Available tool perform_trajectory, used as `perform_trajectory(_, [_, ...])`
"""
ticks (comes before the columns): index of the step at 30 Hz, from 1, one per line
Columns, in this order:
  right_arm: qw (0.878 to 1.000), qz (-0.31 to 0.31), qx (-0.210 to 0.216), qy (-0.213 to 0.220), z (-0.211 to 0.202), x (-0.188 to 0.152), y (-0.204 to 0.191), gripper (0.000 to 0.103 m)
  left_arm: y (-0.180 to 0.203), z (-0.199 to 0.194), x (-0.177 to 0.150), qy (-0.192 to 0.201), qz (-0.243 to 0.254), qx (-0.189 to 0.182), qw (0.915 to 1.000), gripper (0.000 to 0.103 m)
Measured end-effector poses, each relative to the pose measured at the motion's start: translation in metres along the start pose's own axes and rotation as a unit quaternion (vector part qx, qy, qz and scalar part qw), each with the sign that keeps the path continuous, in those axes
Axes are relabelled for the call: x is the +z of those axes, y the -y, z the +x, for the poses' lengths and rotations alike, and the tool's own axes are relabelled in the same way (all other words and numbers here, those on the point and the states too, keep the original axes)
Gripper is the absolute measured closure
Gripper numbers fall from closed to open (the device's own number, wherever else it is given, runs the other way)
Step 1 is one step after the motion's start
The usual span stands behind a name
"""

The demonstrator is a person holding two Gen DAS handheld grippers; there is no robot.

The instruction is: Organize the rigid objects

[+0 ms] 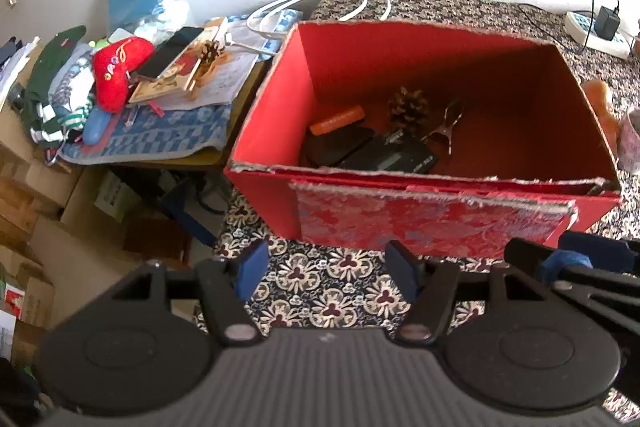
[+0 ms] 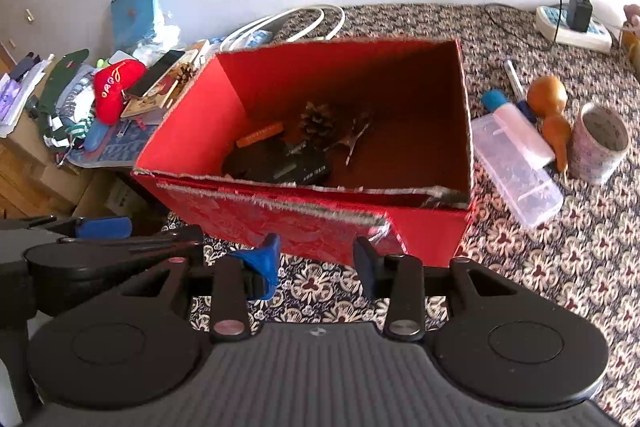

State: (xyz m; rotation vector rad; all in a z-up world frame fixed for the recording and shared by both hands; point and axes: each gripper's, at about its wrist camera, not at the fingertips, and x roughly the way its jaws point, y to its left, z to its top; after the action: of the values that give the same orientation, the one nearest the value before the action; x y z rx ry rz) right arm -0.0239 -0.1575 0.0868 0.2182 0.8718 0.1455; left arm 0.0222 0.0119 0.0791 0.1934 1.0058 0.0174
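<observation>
A red cardboard box (image 1: 436, 223) (image 2: 280, 223) stands open on the patterned cloth. Inside it lie a pine cone (image 1: 409, 107) (image 2: 318, 119), an orange bar (image 1: 338, 121) (image 2: 260, 134), black devices (image 1: 372, 151) (image 2: 280, 165) and metal tongs (image 1: 446, 125) (image 2: 358, 135). My left gripper (image 1: 328, 269) stands open and empty in front of the box's near wall. My right gripper (image 2: 318, 265) is open too, with nothing between its blue pads, just before the same wall. To the box's right lie a clear plastic case (image 2: 516, 171), a pink bottle with a blue cap (image 2: 516, 123), a gourd (image 2: 550, 111) and a patterned cup (image 2: 598, 143).
A side table (image 1: 192, 157) at the left is piled with a red plush (image 1: 116, 67), a phone (image 1: 170, 51), books and cloth. Cardboard boxes (image 1: 48, 195) sit on the floor below. A power strip with a charger (image 2: 576, 23) and white cable loops (image 2: 288, 21) lie at the back.
</observation>
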Motion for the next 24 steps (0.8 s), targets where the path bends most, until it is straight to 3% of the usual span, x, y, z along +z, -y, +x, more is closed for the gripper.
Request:
perform_trajectory(12, [0.999, 0.004, 0.005, 0.044, 0.006, 0.032, 0.003, 0.078, 0.002, -0.016, 0.026, 0.04, -0.007, 0.033, 0.9986, 0.035])
perform_trajectory(24, [0.997, 0.007, -0.056, 0.058, 0.06, 0.059, -0.001, 0.077, -0.005, 0.016, 0.067, 0.078, 0.041, 0.023, 0.9958, 0.033])
